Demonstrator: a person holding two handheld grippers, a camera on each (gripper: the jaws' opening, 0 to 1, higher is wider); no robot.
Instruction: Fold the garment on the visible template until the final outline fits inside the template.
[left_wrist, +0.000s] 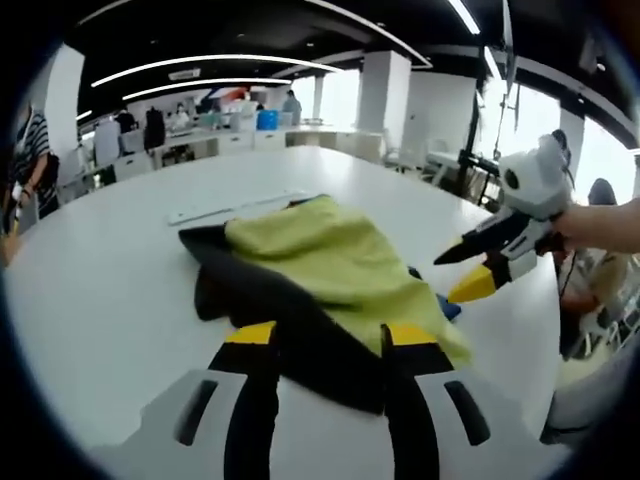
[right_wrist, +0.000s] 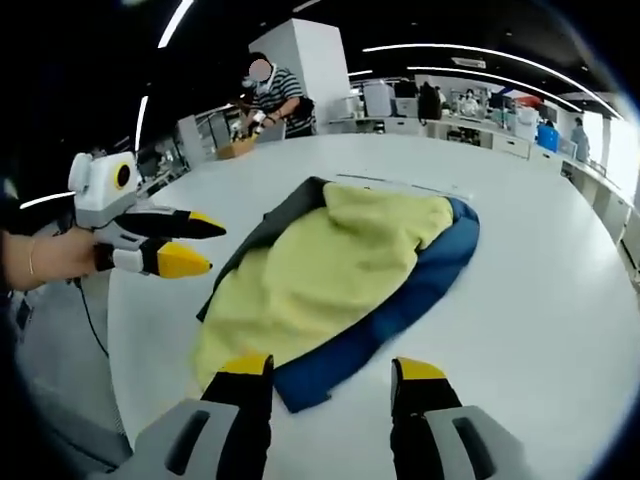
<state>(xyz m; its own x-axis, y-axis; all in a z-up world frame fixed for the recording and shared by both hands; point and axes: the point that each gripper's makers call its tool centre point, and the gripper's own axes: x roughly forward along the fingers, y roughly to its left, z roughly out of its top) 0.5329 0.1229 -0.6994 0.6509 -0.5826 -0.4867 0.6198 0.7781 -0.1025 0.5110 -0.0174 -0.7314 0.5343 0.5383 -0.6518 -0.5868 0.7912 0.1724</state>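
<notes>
White table (right_wrist: 560, 300) spreads wide around garment (right_wrist: 330, 270), both grippers off it.

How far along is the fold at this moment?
Partly done, it seems: the garment lies bunched on the white table, its yellow-green side folded over the blue and dark layers. Nothing is in hand; the left gripper and right gripper hover open beside it. No template outline can be made out, so the fit is unconfirmed. Left: flatten and tidy the edges.
</notes>
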